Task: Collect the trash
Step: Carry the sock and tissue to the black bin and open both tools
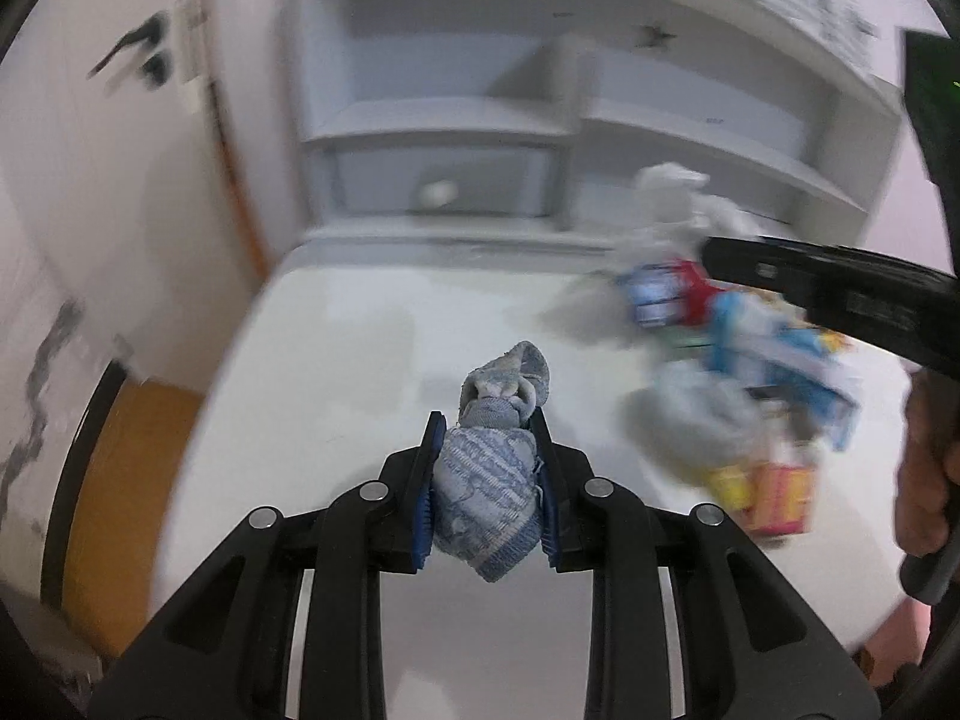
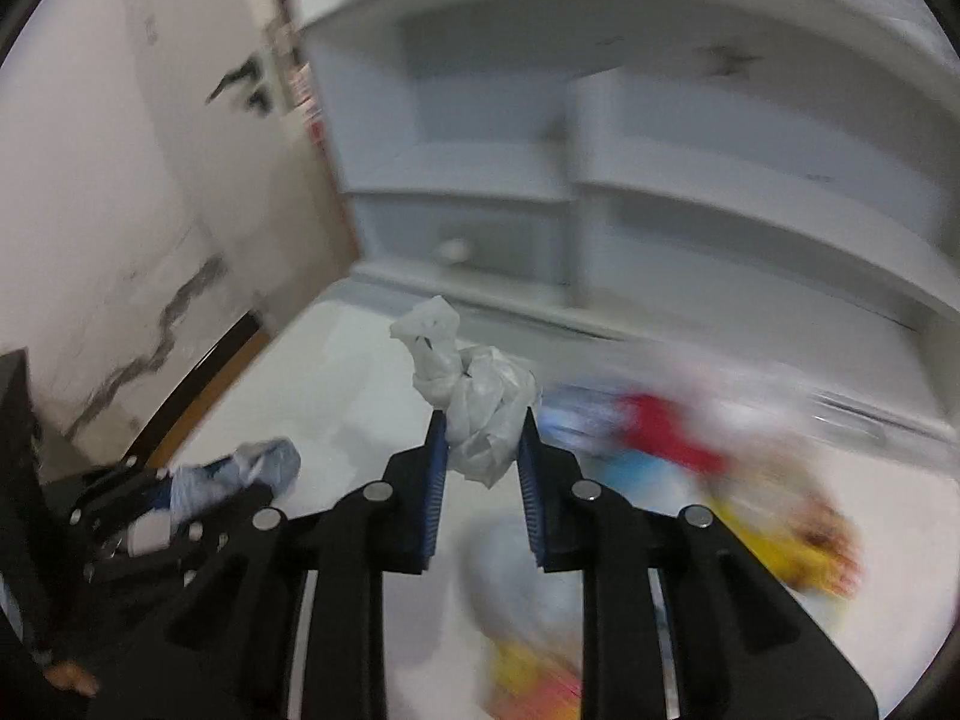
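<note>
My left gripper is shut on a crumpled blue-and-white cloth, which bulges out past the fingertips above the white tabletop. My right gripper is shut on the knotted neck of a translucent white trash bag. The bag hangs blurred below it, full of red, blue and yellow packaging. In the left wrist view the bag is at the right, with the right gripper on its neck. The right wrist view has the left gripper and its cloth at the lower left.
A white shelf unit with a knobbed drawer stands at the table's far edge. A white wall with a dark crack runs along the left, beside an orange-brown panel. A hand holds the right gripper.
</note>
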Demonstrator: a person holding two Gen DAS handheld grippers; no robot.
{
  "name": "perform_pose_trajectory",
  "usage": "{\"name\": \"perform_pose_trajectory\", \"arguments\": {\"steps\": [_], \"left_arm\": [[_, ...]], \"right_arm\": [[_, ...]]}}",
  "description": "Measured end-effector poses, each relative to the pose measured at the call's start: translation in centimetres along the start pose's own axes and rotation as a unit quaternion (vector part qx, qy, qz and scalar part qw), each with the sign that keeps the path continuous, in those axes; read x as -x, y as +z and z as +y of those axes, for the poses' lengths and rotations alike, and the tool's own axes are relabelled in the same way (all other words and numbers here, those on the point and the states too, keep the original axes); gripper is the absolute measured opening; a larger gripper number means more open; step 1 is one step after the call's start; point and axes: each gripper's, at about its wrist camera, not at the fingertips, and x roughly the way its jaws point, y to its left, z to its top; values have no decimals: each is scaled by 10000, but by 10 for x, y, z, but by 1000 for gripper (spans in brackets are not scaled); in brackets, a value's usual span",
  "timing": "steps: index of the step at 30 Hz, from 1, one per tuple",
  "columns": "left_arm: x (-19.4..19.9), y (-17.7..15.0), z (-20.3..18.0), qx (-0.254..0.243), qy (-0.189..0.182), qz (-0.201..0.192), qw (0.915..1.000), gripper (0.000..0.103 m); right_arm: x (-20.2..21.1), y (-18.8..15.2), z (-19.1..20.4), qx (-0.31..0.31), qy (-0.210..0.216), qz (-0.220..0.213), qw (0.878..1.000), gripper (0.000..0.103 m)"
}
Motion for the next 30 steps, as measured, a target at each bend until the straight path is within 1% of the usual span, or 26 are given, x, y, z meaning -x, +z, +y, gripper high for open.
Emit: {"name": "perform_pose_trajectory", "arguments": {"steps": [1, 3, 4, 6, 7, 9, 10, 11, 12, 13, 14, 15, 16, 17, 18, 19, 20, 21, 22, 23, 25, 26, 27, 28, 29, 30], "left_arm": [[1, 2, -12, -104, -107, -21, 9999, 26], [2, 8, -55, -480, -471, -96, 9977, 26], [2, 9, -71, -601, -601, -119, 9963, 26], [4, 11, -120, -949, -1028, -154, 9900, 26], [5, 11, -146, -1130, -1259, -175, 9854, 26], [7, 8, -187, -1416, -1604, -184, 9767, 26], [9, 5, -218, -1621, -1885, -162, 9685, 26], [9, 0, -237, -1750, -2042, -148, 9630, 26], [13, -5, -266, -1954, -2276, -134, 9538, 26], [15, -9, -285, -2096, -2432, -131, 9470, 26], [20, -18, -315, -2313, -2673, -126, 9354, 26], [25, -28, -344, -2537, -2902, -104, 9227, 26], [28, -36, -364, -2686, -3039, -86, 9140, 26], [34, -50, -399, -2943, -3310, -52, 8965, 26], [38, -61, -421, -3090, -3472, -30, 8854, 26], [41, -70, -439, -3215, -3589, -4, 8763, 26], [44, -86, -465, -3395, -3755, 44, 8624, 26], [46, -102, -488, -3536, -3909, 99, 8497, 26], [46, -112, -504, -3625, -3992, 149, 8420, 26], [44, -133, -529, -3789, -4098, 264, 8294, 26], [39, -158, -555, -3953, -4160, 403, 8180, 26], [30, -172, -570, -4050, -4177, 520, 8117, 26], [18, -184, -582, -4123, -4165, 622, 8079, 26], [6, -201, -595, -4201, -4135, 752, 8043, 26], [-12, -211, -606, -4260, -4082, 867, 8027, 26], [-24, -222, -615, -4307, -4007, 959, 8029, 26]], "right_arm": [[20, -7, -18, -137, -128, -109, 9998, 23], [65, -28, -59, -438, -584, -338, 9968, 23], [80, -37, -74, -547, -781, -420, 9946, 23], [121, -65, -110, -851, -1298, -589, 9861, 23], [141, -80, -127, -1020, -1531, -647, 9808, 23], [184, -115, -160, -1346, -2075, -710, 9663, 23], [202, -132, -175, -1526, -2322, -724, 9579, 23], [221, -154, -194, -1768, -2557, -730, 9476, 23], [235, -173, -207, -1967, -2734, -718, 9388, 23], [250, -194, -222, -2182, -2932, -711, 9281, 23], [267, -220, -237, -2437, -3156, -686, 9145, 23], [281, -242, -250, -2665, -3292, -657, 9035, 23], [297, -271, -264, -2958, -3463, -630, 8881, 23], [307, -292, -276, -3151, -3573, -596, 8772, 23], [316, -314, -284, -3342, -3680, -553, 8660, 23], [326, -336, -293, -3542, -3765, -513, 8545, 23], [337, -362, -302, -3751, -3853, -449, 8419, 23], [344, -381, -309, -3895, -3930, -380, 8321, 23], [350, -402, -315, -4020, -3986, -305, 8238, 23], [357, -424, -321, -4141, -4020, -222, 8164, 23], [362, -460, -329, -4335, -4045, -29, 8053, 23], [361, -473, -334, -4403, -4033, 69, 8022, 23], [359, -490, -336, -4457, -4025, 191, 7994, 23], [354, -505, -340, -4516, -3986, 316, 7976, 23], [348, -514, -341, -4573, -3931, 414, 7966, 23], [343, -528, -344, -4628, -3864, 497, 7963, 23]]}}
